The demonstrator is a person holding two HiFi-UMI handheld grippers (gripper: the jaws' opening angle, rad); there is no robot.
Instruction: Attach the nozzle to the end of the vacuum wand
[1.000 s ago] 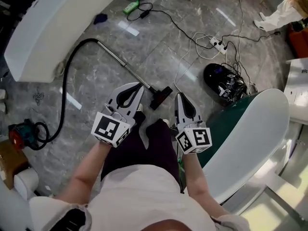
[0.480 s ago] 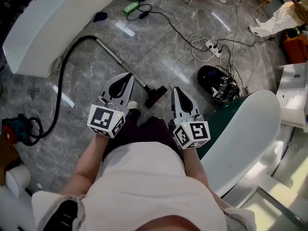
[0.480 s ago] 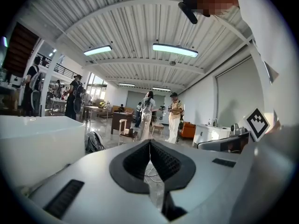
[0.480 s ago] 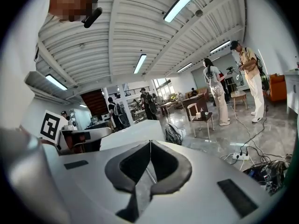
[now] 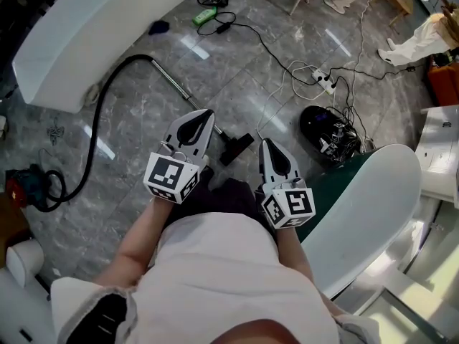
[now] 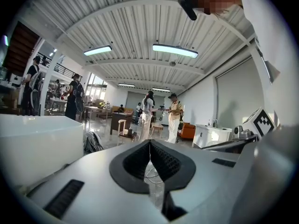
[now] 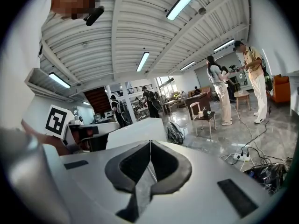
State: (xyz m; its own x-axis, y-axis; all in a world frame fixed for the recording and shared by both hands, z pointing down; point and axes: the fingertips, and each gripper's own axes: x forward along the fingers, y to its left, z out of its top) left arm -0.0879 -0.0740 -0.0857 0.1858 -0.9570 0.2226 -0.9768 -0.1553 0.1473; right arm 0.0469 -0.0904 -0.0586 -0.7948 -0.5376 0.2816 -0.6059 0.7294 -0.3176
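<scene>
Both grippers are hanging up in front of the person at about waist height. The left gripper (image 5: 206,113) and right gripper (image 5: 267,142) are both pinched fully closed, and neither is holding anything. The wand (image 5: 188,97) is lying on the floor out ahead, with the black nozzle (image 5: 237,149) sitting right at its near end, touching it. I can't tell from up here if it's actually clicked on or just butted against it.

What I'm worrying about:
- If the nozzle is only resting there, lifting the wand is going to drop it off the end.
- Closed jaws heading down at a thin round tube are going to nudge and roll it rather than catch it, so they need opening first.
- The hose (image 5: 98,113) is looping off to the left, and tugging the wand could drag against it and twist the joint.
- The power strip (image 5: 322,79) and its cords are trailing near the feet, so stepping forward is asking for a snag.
</scene>
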